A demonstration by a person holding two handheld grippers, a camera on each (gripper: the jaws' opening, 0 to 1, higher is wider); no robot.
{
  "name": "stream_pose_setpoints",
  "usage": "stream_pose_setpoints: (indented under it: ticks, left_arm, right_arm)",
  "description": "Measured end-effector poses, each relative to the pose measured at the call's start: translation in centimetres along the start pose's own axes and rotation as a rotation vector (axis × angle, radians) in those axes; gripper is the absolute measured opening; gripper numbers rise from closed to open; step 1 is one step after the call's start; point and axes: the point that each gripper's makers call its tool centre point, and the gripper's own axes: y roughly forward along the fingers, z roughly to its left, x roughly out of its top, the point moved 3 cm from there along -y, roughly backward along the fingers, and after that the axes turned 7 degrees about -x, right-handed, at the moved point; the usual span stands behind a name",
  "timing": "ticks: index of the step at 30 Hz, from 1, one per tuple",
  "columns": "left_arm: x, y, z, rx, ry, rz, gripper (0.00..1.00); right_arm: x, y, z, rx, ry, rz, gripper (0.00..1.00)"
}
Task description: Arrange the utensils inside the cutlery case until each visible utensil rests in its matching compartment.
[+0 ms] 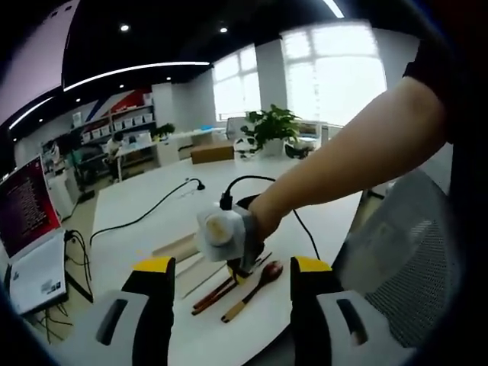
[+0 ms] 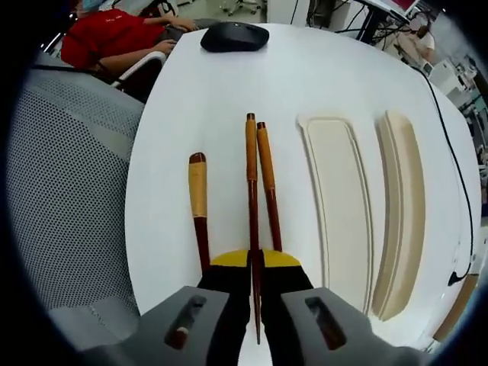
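On white table (image 2: pixel 229 84), right gripper (image 2: pixel 255 263) is pinching one slender wooden chopstick (image 2: pixel 251 175); left gripper (image 1: pixel 232 267) is hovering with jaws spread, spoon (image 1: pixel 255 286) lying between them.

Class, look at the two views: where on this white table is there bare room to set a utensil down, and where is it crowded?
Bare tabletop lies between the black mouse and the utensil tips, and also between the chopsticks and the cream case half. It is crowded at the right claw, shut on one chopstick, with the spoon alongside.

Open-plan office, desks (image 1: pixel 141 152), shelving (image 1: pixel 122 122), laptop (image 1: pixel 30 236), potted plant (image 1: pixel 271 126)
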Motion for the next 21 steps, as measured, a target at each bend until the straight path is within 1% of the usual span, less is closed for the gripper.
stream_pose_setpoints:
  ticks: [7,13,18,21]
  left_arm:
    - [0.00,-0.08,0.11,0.005,-0.002,-0.001,0.62]
    - [0.07,0.00,0.06,0.002,0.000,0.001,0.62]
    - [0.06,0.08,-0.02,0.000,0.010,0.007,0.62]
    - [0.06,0.03,0.12,0.005,-0.001,0.003,0.62]
  right_arm:
    - [0.05,-0.03,-0.07,0.015,-0.002,0.007,0.00]
    - [0.04,-0.08,0.09,-0.004,-0.032,0.007,0.00]
    - [-0.01,-0.11,0.03,-0.008,-0.031,0.003,0.00]
    - [0.00,-0.13,0.01,-0.011,-0.030,-0.001,0.00]
